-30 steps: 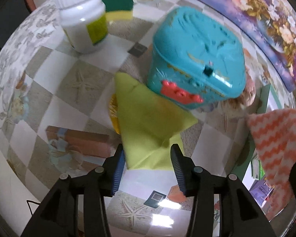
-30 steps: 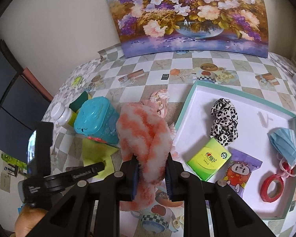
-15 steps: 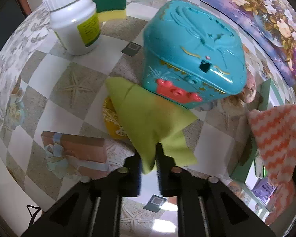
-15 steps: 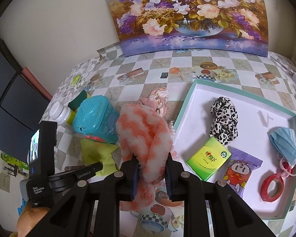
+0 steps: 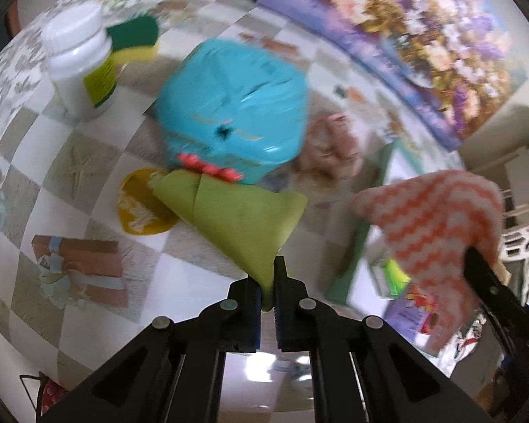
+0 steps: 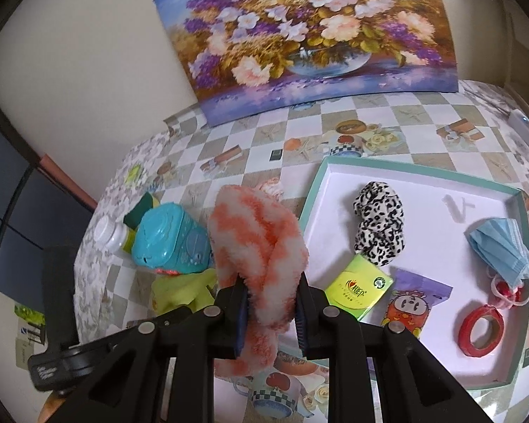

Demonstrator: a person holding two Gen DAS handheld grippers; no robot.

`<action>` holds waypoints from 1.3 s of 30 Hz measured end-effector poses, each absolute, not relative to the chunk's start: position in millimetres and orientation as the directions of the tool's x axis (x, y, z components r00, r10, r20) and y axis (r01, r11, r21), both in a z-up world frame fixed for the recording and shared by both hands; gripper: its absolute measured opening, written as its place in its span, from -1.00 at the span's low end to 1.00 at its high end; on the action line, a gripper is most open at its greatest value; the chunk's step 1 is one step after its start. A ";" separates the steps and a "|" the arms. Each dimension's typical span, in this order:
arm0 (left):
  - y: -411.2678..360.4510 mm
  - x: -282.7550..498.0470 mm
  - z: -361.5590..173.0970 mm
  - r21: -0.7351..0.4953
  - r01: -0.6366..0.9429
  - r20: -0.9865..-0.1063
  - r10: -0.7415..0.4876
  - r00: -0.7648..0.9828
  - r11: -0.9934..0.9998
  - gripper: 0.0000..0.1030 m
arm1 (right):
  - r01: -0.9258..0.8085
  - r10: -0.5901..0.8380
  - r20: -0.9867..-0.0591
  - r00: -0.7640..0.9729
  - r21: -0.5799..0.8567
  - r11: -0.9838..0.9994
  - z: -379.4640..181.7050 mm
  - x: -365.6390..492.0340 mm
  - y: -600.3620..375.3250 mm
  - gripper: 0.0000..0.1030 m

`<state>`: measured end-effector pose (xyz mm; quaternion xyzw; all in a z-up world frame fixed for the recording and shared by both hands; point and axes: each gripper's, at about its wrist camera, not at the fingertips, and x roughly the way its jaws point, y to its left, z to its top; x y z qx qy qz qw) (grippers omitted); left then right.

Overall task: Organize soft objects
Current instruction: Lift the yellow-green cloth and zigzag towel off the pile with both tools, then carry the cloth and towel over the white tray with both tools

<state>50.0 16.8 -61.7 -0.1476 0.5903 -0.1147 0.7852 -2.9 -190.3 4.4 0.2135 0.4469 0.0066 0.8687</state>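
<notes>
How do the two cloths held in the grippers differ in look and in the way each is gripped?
The green cloth is plain and smooth; the orange-and-white cloth is fluffy with a zigzag pattern. The left gripper pinches the green cloth by one thin corner, while the right gripper clamps a thick bunched fold of the orange-and-white cloth. The green cloth fans out toward the teal box; the orange-and-white cloth loops over above the gripper. Both are gripped outside the tray.

The teal plastic toy chest stands left of the shallow white tray with teal rim; the white plastic bottle stands behind the chest.
</notes>
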 end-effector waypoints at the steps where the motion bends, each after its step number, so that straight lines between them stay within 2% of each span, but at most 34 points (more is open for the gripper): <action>1: 14.2 47.8 -56.5 -0.382 0.022 -0.882 -0.372 0.289 0.924 -0.90 | 0.181 0.201 -0.770 0.606 0.380 0.907 6.0 -3.8 -191.7 -0.55; 13: -27.4 33.9 -3.6 -0.344 0.231 -0.789 -0.414 0.455 0.910 -0.90 | 0.232 0.120 -0.689 0.715 0.395 0.889 37.3 -24.2 -222.0 -0.55; 27: -111.0 10.8 26.9 -0.287 0.497 -0.690 -0.537 0.486 0.819 -0.89 | 0.464 -0.106 -0.699 0.707 0.346 0.815 40.0 -55.8 -301.9 -0.54; 32: -144.4 7.6 14.3 -0.256 0.544 -0.723 -0.531 0.441 0.799 -0.89 | 0.535 -0.173 -0.743 0.647 0.279 0.797 28.5 -60.0 -323.0 -0.54; 39: -160.9 21.7 -25.5 -0.248 0.515 -0.803 -0.472 0.365 0.820 -0.89 | 0.552 -0.151 -0.838 0.524 0.199 0.810 -9.9 -43.6 -328.7 -0.51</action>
